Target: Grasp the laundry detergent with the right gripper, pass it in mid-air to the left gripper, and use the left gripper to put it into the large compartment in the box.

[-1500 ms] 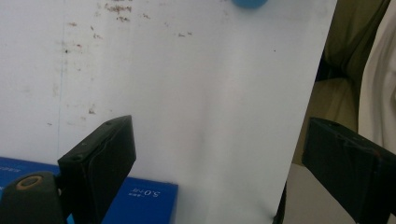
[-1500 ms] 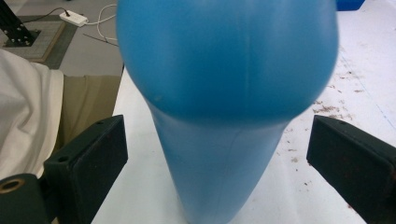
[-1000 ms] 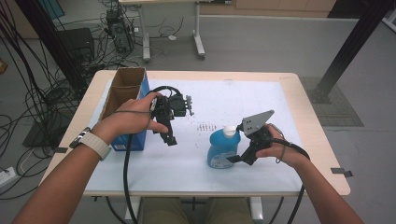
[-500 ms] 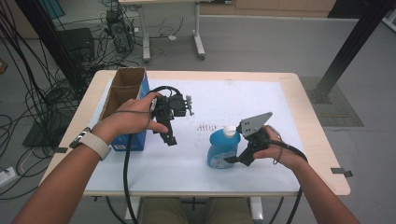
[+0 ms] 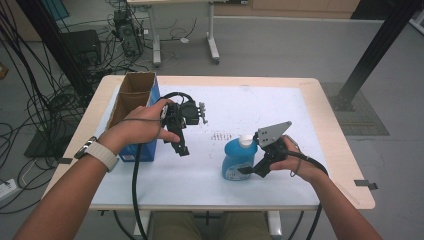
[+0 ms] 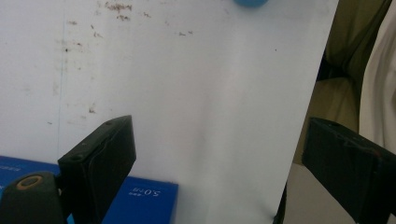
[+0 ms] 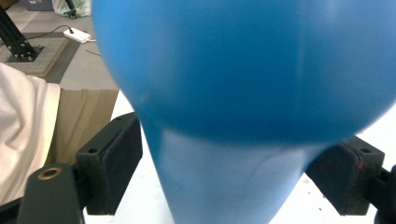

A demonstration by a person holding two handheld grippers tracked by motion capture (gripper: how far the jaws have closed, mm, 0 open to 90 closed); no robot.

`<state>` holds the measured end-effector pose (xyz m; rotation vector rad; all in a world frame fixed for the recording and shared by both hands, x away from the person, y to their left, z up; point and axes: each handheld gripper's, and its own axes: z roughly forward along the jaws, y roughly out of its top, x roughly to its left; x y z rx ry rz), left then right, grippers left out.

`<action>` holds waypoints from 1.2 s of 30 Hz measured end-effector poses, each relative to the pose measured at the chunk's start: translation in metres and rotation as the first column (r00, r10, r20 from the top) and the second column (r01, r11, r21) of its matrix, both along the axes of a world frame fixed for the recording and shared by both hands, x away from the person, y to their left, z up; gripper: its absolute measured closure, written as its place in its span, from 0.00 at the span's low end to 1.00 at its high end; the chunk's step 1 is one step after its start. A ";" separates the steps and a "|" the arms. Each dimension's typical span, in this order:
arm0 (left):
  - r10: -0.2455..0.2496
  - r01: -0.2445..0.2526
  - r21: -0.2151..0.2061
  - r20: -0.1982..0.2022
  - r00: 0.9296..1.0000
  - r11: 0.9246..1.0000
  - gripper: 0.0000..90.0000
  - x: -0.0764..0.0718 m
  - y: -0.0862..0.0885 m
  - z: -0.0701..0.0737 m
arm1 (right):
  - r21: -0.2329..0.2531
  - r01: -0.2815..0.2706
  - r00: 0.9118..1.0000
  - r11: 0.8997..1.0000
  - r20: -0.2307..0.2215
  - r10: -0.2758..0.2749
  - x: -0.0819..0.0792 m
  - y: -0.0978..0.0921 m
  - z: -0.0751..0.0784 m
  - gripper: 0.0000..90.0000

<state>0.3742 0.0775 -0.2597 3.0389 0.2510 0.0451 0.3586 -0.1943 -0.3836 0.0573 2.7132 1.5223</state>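
Little has shifted since a second ago: the right tongs (image 5: 248, 170) sit a touch lower and closer against the blue bottle (image 5: 238, 159), while the left tongs (image 5: 181, 142) hang in the same spot beside the cardboard box (image 5: 131, 102); the bottle stands upright on the white sheet of the table (image 5: 260, 107), at the near side and right of centre, its white cap (image 5: 245, 140) on top; in the right gripper view the bottle's blue body (image 7: 243, 70) lies between the two jaws, which straddle it and look spread, with gaps at both sides, so the grip does not seem closed yet; the left tongs (image 6: 212, 182) are spread wide with nothing between them, held above the table near the box's blue side (image 6: 140, 196); the step in hand looks like taking hold of the bottle with the right tongs; the next move probably calls for squeezing the jaws onto the body squarely, since its rounded, smooth plastic could slip or tip, then lifting it straight.
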 end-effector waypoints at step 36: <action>0.001 -0.001 0.004 -0.003 1.000 1.000 0.12 0.001 -0.001 -0.001 | 0.076 -0.003 1.000 0.997 -0.003 0.003 0.000 0.005 -0.010 0.34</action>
